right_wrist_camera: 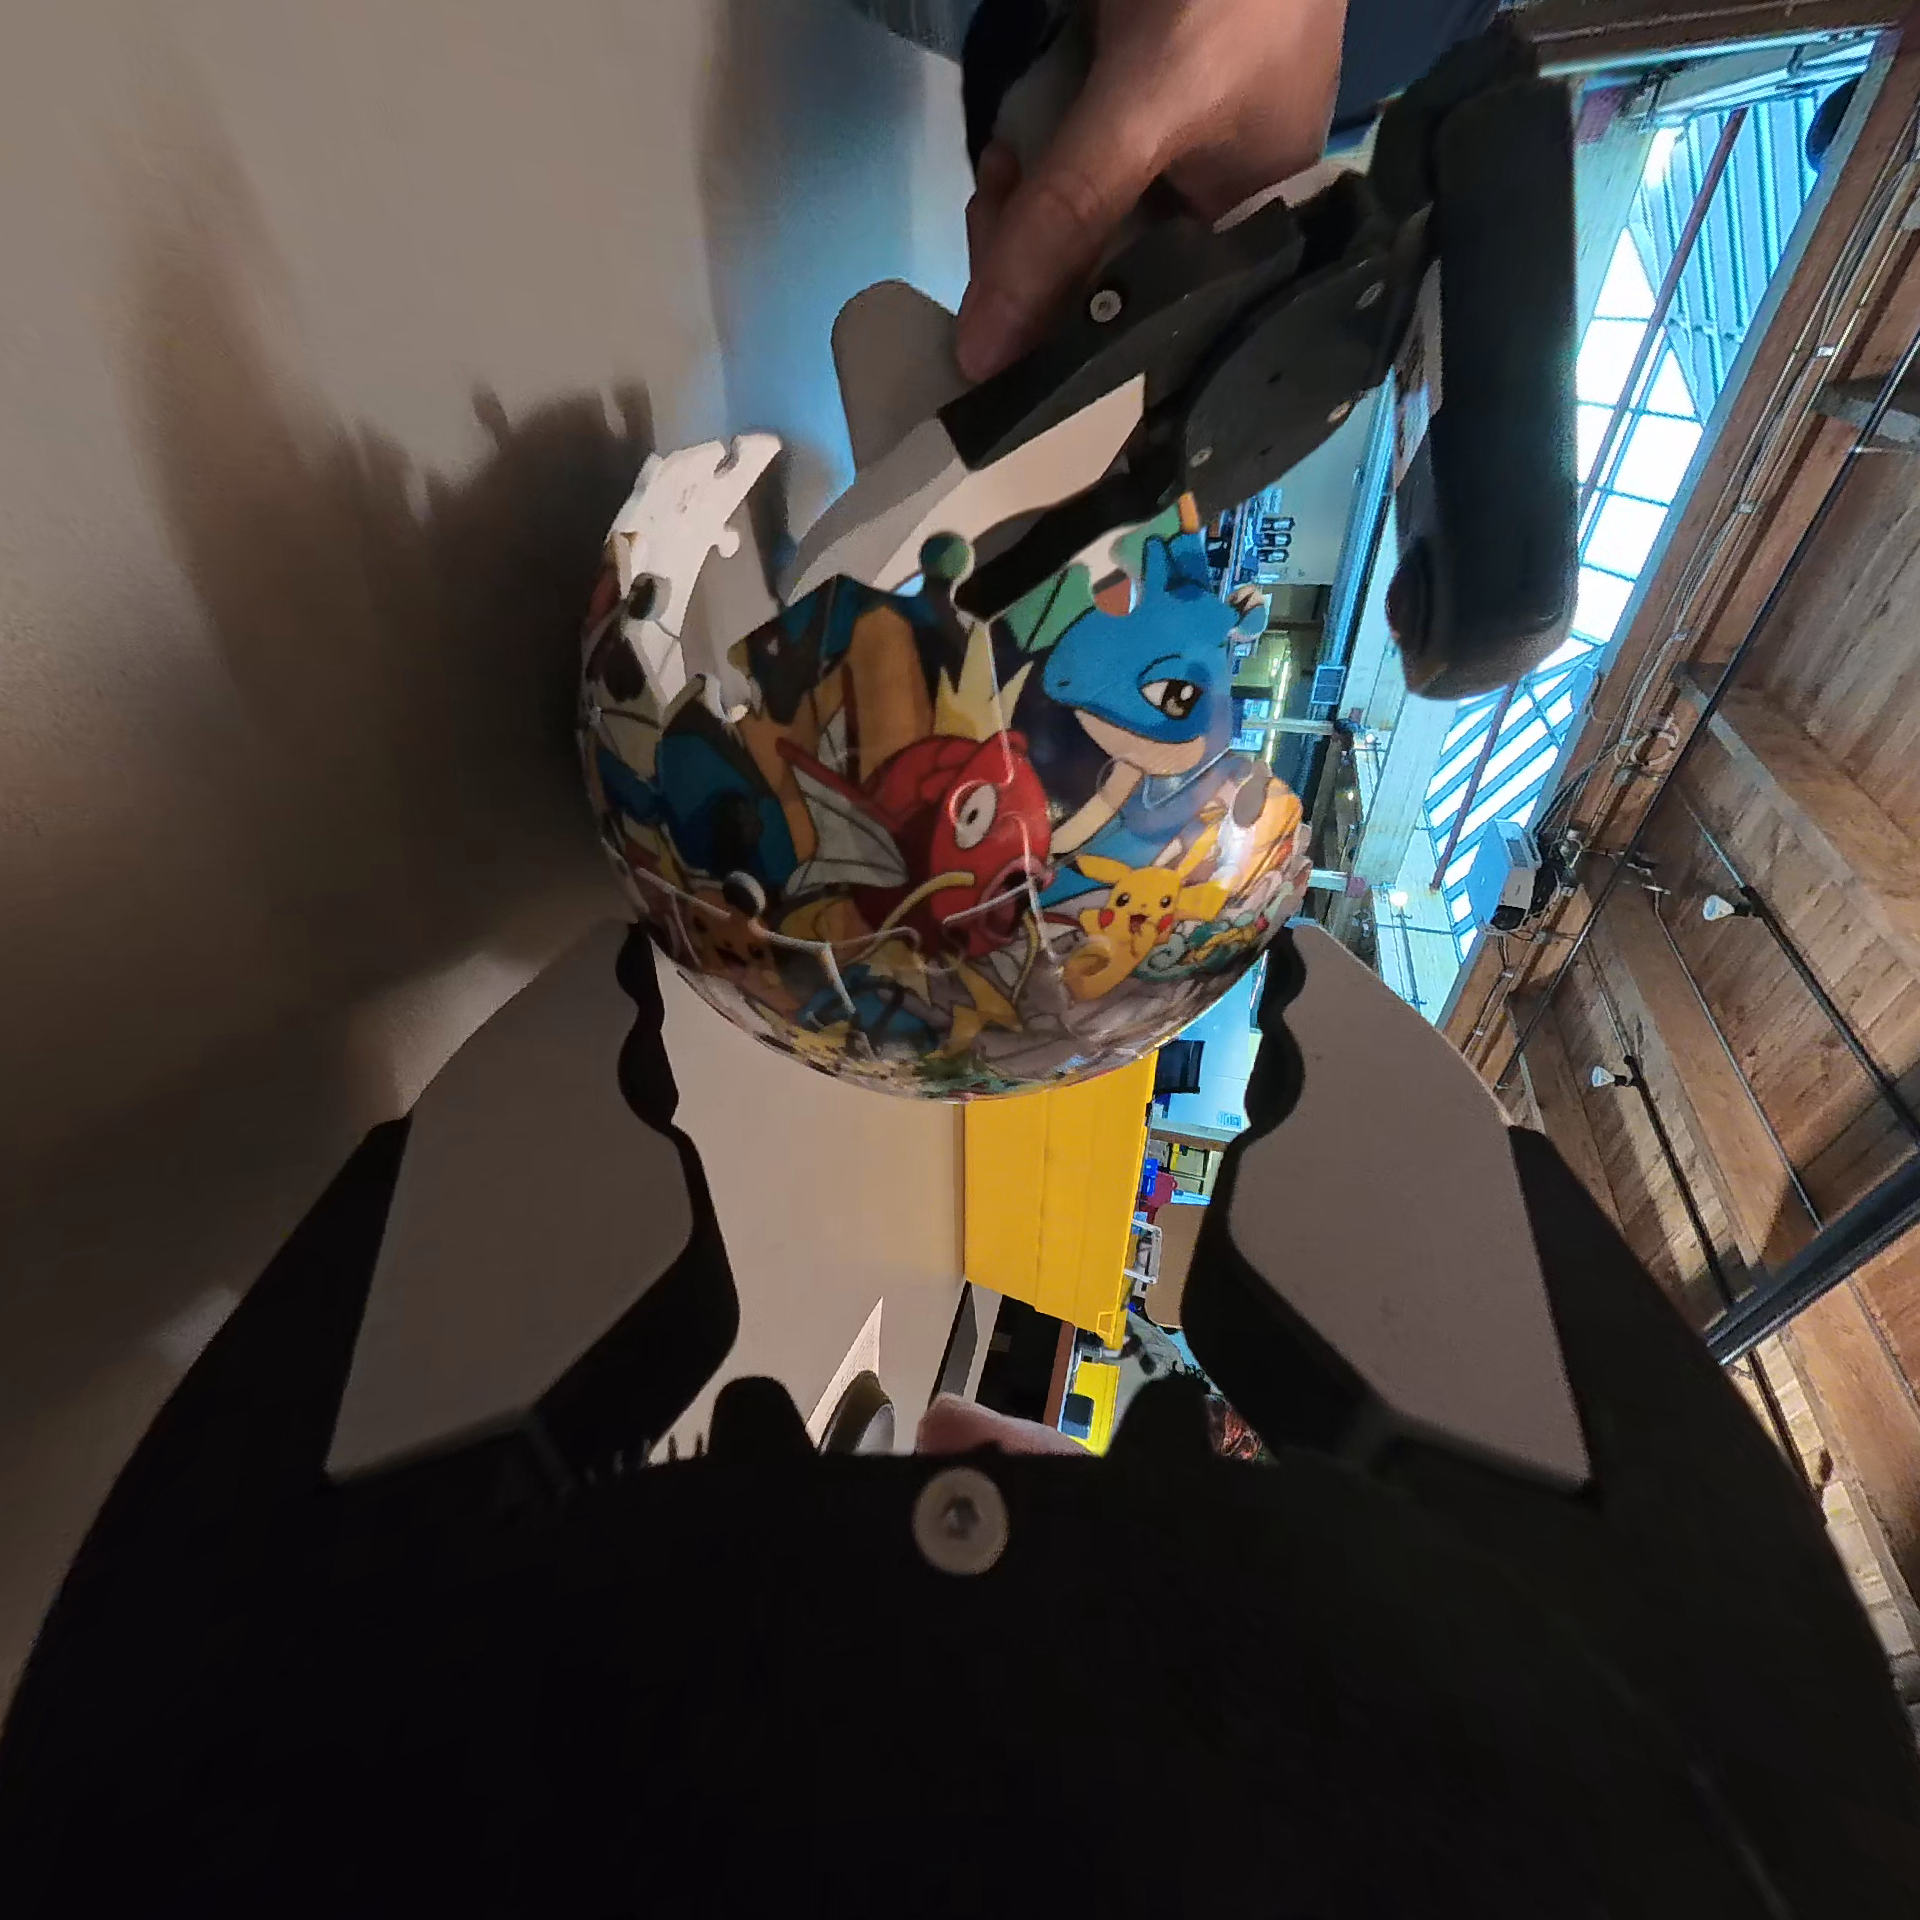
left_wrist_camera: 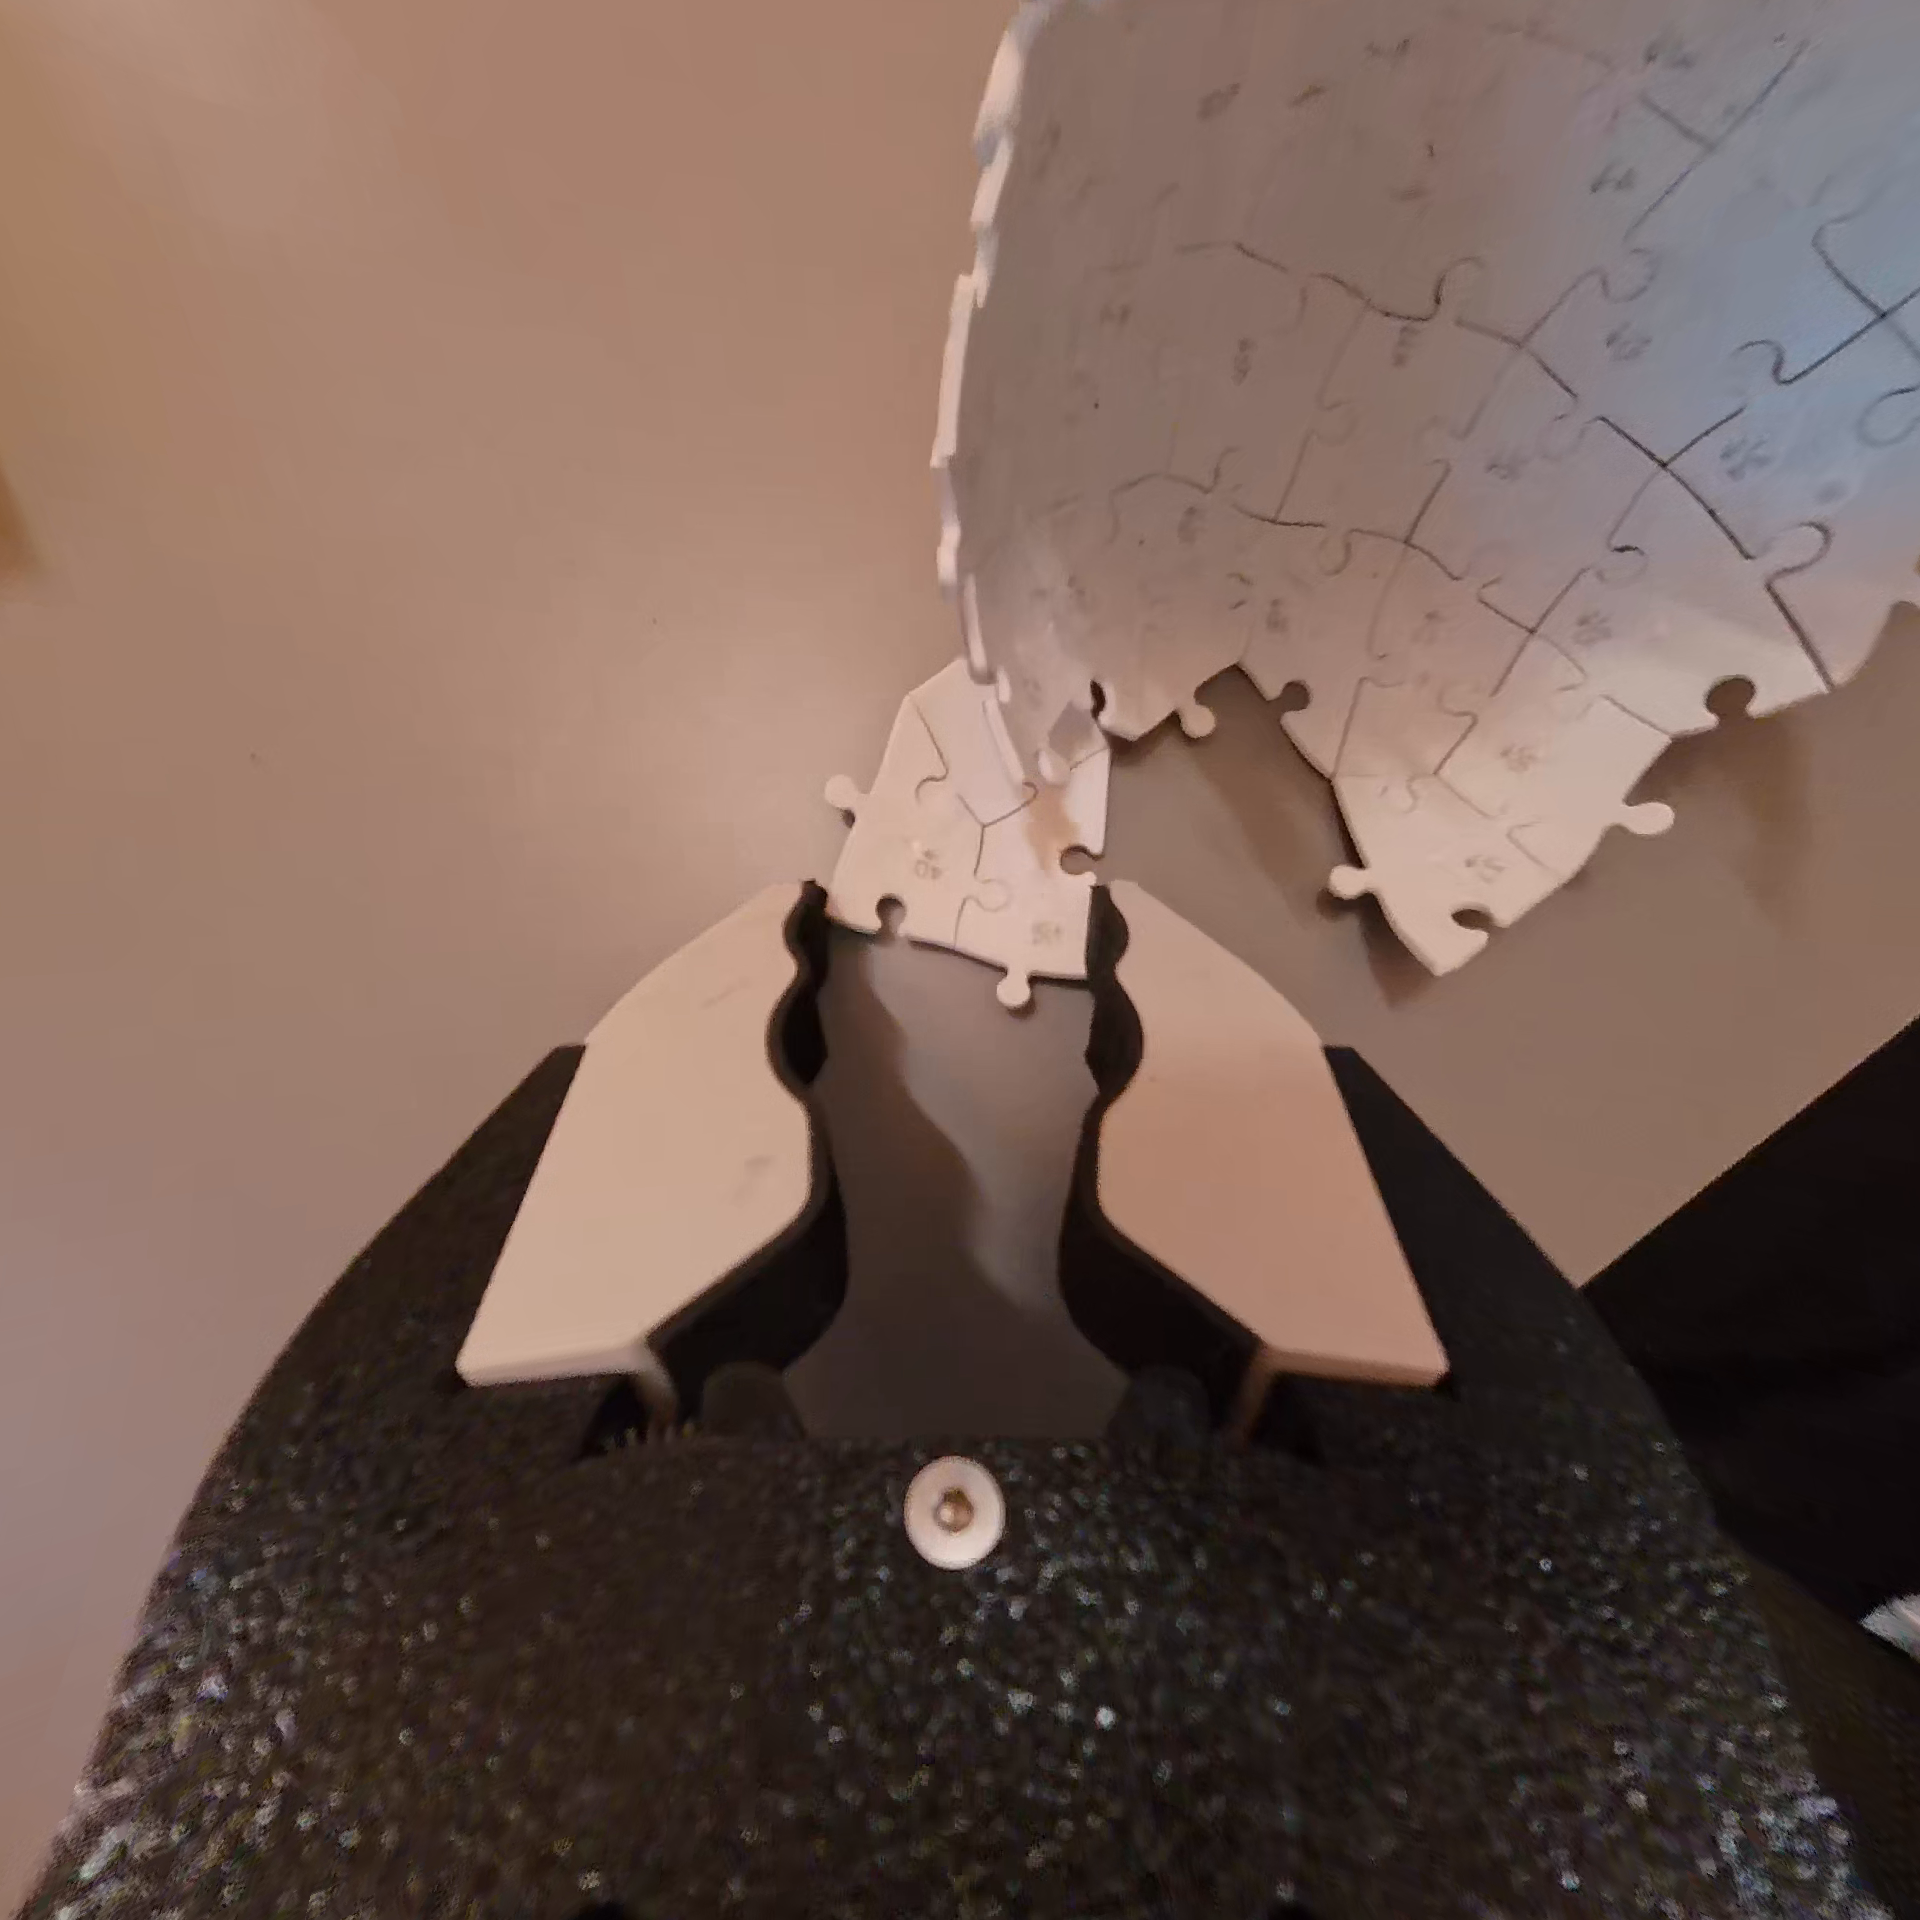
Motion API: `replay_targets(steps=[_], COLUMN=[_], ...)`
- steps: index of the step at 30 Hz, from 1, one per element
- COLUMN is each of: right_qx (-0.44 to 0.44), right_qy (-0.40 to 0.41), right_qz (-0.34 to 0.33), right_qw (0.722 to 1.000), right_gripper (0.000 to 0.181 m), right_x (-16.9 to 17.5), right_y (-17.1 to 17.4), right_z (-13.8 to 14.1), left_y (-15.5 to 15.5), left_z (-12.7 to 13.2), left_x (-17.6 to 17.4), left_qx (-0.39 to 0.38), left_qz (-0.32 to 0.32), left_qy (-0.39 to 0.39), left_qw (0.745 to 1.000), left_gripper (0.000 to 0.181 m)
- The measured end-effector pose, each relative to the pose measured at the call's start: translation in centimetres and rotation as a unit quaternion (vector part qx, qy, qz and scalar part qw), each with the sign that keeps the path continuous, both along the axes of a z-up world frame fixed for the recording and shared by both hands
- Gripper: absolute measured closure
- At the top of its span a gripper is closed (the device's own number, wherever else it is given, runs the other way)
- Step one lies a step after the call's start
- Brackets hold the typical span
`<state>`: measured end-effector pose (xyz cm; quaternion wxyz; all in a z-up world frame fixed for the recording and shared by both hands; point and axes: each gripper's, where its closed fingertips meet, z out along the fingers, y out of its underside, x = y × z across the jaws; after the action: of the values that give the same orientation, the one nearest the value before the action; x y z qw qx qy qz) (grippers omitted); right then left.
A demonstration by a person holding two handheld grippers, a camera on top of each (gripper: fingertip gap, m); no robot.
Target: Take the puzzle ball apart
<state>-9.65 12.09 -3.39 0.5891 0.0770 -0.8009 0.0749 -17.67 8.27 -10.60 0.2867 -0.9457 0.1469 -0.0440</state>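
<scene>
The puzzle ball (right_wrist_camera: 935, 821), printed with bright cartoon figures, has a jagged opening at its top left. My right gripper (right_wrist_camera: 951, 966) is shut on the ball's lower part and holds it up. In the left wrist view I see the ball's white inside (left_wrist_camera: 1455, 416) at the upper right, with a loose flap of pieces (left_wrist_camera: 1475, 821) hanging from its rim. My left gripper (left_wrist_camera: 958, 904) is shut on a small white chunk of joined pieces (left_wrist_camera: 966, 862) right at the rim of the opening. The left gripper also shows in the right wrist view (right_wrist_camera: 831, 530), reaching into the opening, held by a hand (right_wrist_camera: 1091, 187).
A plain beige surface (left_wrist_camera: 416, 520) lies behind the ball. A dark object (left_wrist_camera: 1766, 1247) sits at the right edge of the left wrist view. Yellow bins (right_wrist_camera: 1049, 1205), shelves and a wooden ceiling with windows (right_wrist_camera: 1662, 416) are far behind.
</scene>
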Motion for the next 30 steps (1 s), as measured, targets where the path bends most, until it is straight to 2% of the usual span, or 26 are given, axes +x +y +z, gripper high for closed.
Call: replay_targets(steps=[5, 10, 17, 18, 20, 22, 23, 25, 26, 29, 30], right_qx=[0.011, 0.021, 0.032, 0.033, 0.034, 0.036, 0.036, 0.038, 0.038, 0.039, 0.039], right_qy=[0.002, 0.003, 0.007, 0.007, 0.007, 0.01, 0.01, 0.009, 0.009, 0.009, 0.009], right_qz=[-0.001, -0.005, -0.011, -0.012, -0.015, -0.016, -0.016, -0.019, -0.02, -0.022, -0.022], right_qw=[1.0, 1.0, 0.999, 0.999, 0.999, 0.999, 0.999, 0.999, 0.999, 0.999, 0.999], right_gripper=[0.072, 0.073, 0.074, 0.074, 0.074, 0.075, 0.075, 0.075, 0.075, 0.075, 0.075], right_x=[0.1, 0.1, 0.0, 0.0, -0.1, -0.1, -0.1, -0.2, -0.2, -0.2, -0.2], right_y=[-0.3, -0.5, -0.8, -0.9, -0.9, -0.9, -0.9, -0.9, -1.0, -0.9, -0.9], right_z=[0.0, 0.1, 0.1, 0.1, 0.0, 0.0, 0.0, 0.0, 0.0, 0.0, 0.0], left_y=[-1.7, -3.7, -6.7, -6.7, -6.2, -6.0, -5.9, -4.7, -4.6, -5.1, -4.9], left_z=[0.0, 0.2, 2.2, 2.6, 3.1, 1.9, 0.9, 1.0, 1.1, 0.2, 0.4], left_x=[-1.2, -1.1, -0.5, -0.2, 0.5, -0.2, -0.4, 0.0, 0.0, -0.8, -0.8], left_qx=[-0.013, -0.023, -0.028, -0.022, -0.008, -0.023, -0.034, 0.005, 0.012, 0.003, 0.012], left_qz=[0.046, 0.065, 0.098, 0.103, 0.114, 0.13, 0.126, 0.13, 0.131, 0.126, 0.124], left_qy=[0.01, 0.014, 0.029, 0.026, 0.02, 0.053, 0.062, 0.012, -0.007, 0.008, 0.008], left_qw=[0.999, 0.998, 0.994, 0.994, 0.993, 0.99, 0.99, 0.991, 0.991, 0.992, 0.992], left_gripper=[0.134, 0.134, 0.135, 0.141, 0.14, 0.14, 0.133, 0.138, 0.135, 0.131, 0.135])
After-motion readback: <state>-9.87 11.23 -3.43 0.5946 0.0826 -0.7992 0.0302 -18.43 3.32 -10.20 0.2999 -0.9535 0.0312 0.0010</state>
